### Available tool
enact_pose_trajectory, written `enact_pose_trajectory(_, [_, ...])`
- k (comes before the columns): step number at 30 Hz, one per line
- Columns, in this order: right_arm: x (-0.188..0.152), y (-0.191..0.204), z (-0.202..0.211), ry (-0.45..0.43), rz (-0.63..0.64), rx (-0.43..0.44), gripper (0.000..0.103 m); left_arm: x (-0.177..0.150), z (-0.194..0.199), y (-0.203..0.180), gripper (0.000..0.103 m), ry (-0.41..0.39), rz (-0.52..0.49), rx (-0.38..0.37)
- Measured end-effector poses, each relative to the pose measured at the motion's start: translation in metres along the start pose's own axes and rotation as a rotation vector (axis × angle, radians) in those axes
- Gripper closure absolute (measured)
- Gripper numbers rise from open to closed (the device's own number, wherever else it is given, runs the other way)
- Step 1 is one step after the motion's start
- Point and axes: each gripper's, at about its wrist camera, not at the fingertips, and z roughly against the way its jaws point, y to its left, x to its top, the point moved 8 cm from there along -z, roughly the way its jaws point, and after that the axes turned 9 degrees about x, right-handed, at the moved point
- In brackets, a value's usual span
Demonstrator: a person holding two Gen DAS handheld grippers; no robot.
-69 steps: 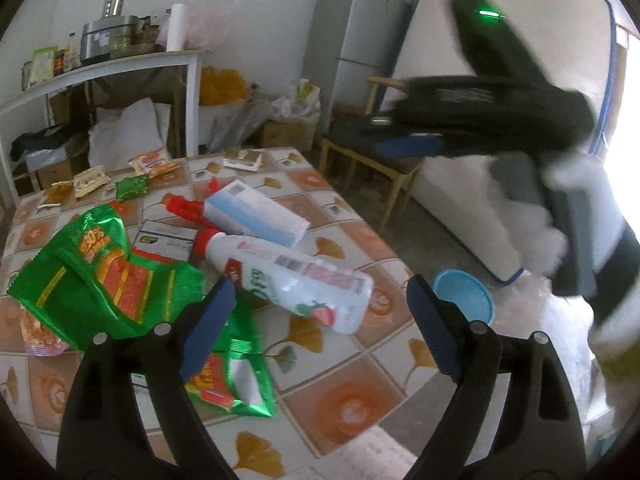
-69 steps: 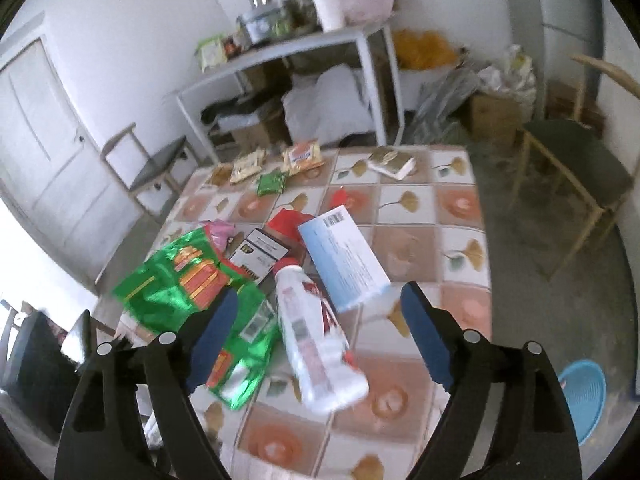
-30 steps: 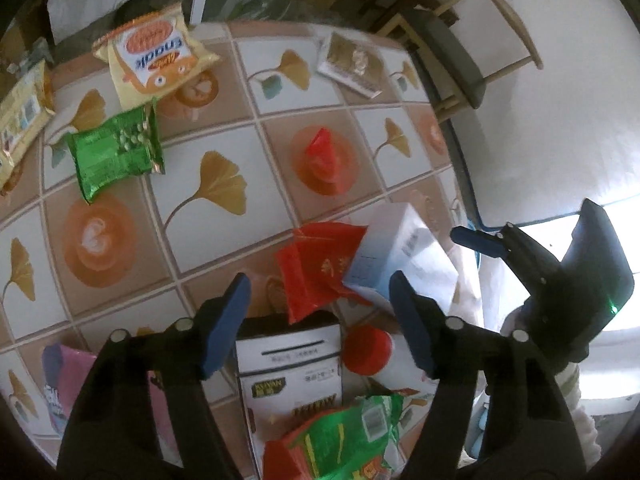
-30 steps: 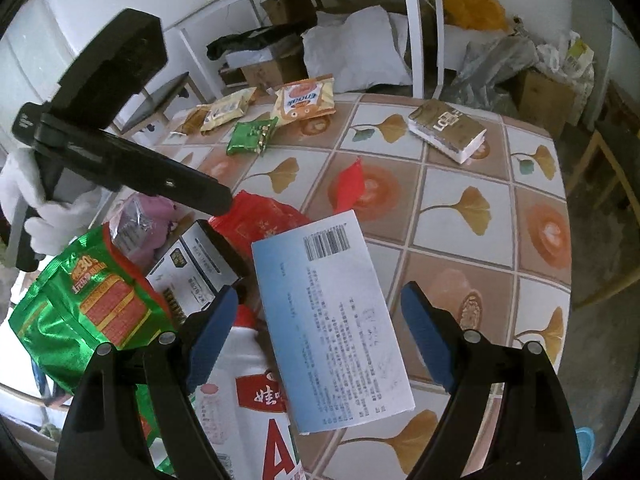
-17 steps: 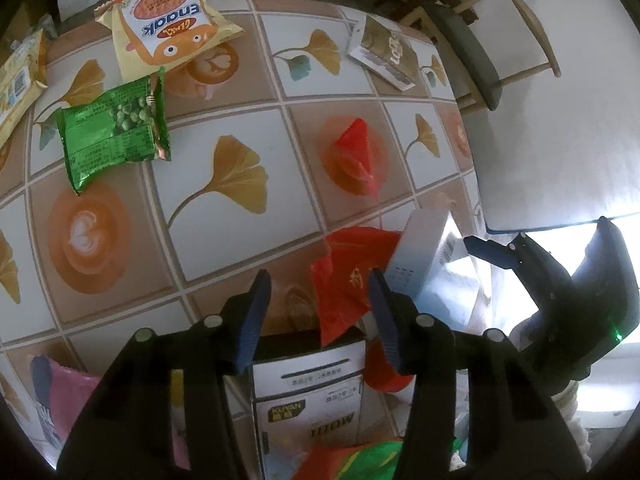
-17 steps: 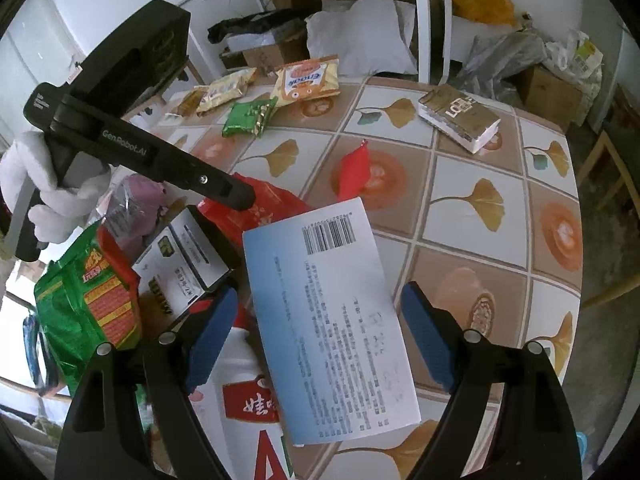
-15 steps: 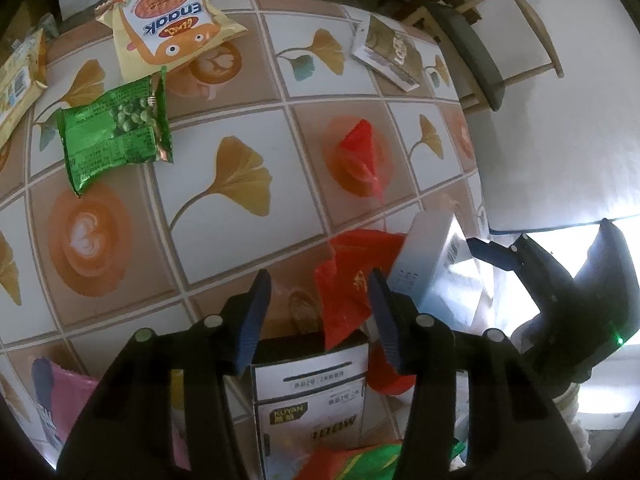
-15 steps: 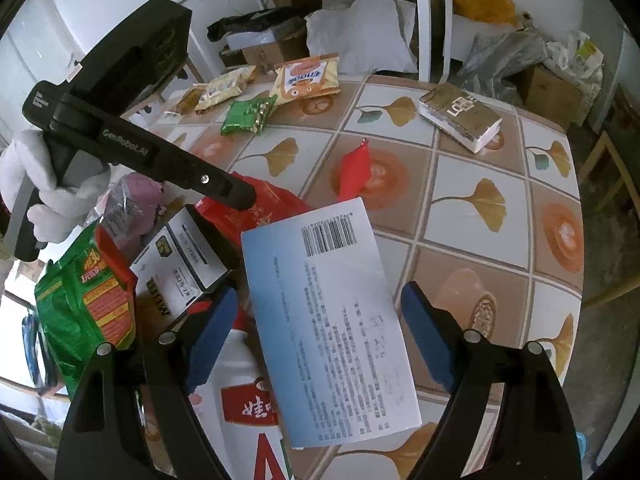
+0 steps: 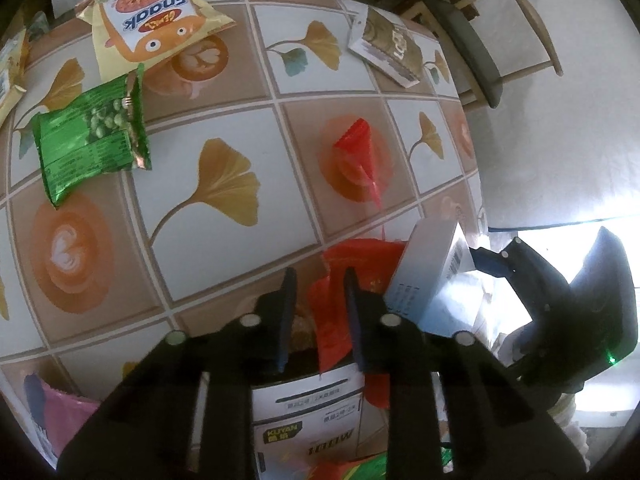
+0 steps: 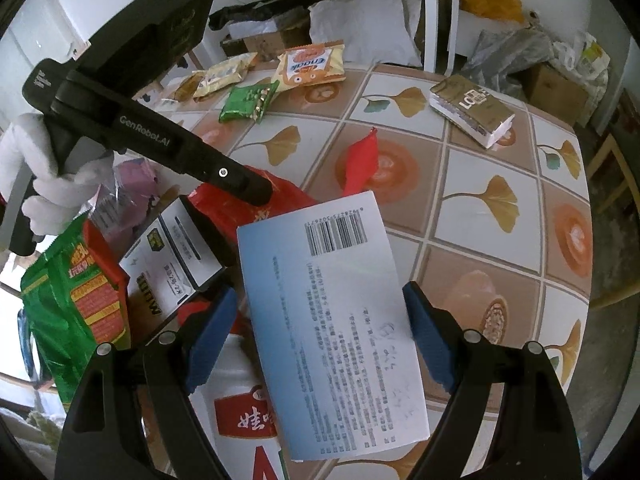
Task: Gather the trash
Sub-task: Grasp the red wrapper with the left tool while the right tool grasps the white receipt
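Trash is strewn over a tiled table. My left gripper points down at a crumpled red plastic bag. A fold of the bag stands between its closing jaws, and a thin gap still shows at the left pad. My right gripper is open and straddles a blue-and-white box, which lies on a white bottle. The red bag lies just beyond that box, beside a white-and-black carton.
A small red wrapper, a green pea packet, a yellow snack packet and a gold box lie farther out. A large green bag and a pink bag lie at the left. A chair stands past the table's edge.
My left gripper's jaws have narrowed from wide to nearly together around a fold of the red bag, and it has come closer to the table. My right gripper has stayed open over the box.
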Motion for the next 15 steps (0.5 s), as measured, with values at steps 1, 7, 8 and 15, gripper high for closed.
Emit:
enact_pose_trajectory(1, [0.000,0.000,-0.001,0.002,0.004,-0.008,0.022,0.000,0.000,0.000,0.089,-0.001,-0.002,-0.001])
enact_pose_trajectory(7, [0.000,-0.001,-0.002,0.004,0.018,-0.036,0.022,0.000,0.005,-0.004,0.096,-0.018,-0.012,-0.012])
enact_pose_trajectory(8, [0.000,-0.002,-0.001,0.002,0.021,-0.041,0.022,0.000,0.007,-0.005,0.097,-0.024,-0.014,-0.014])
enact_pose_trajectory(15, [0.000,-0.003,0.005,-0.014,0.014,-0.043,0.028,0.000,0.018,-0.012,0.099,-0.051,-0.024,-0.032])
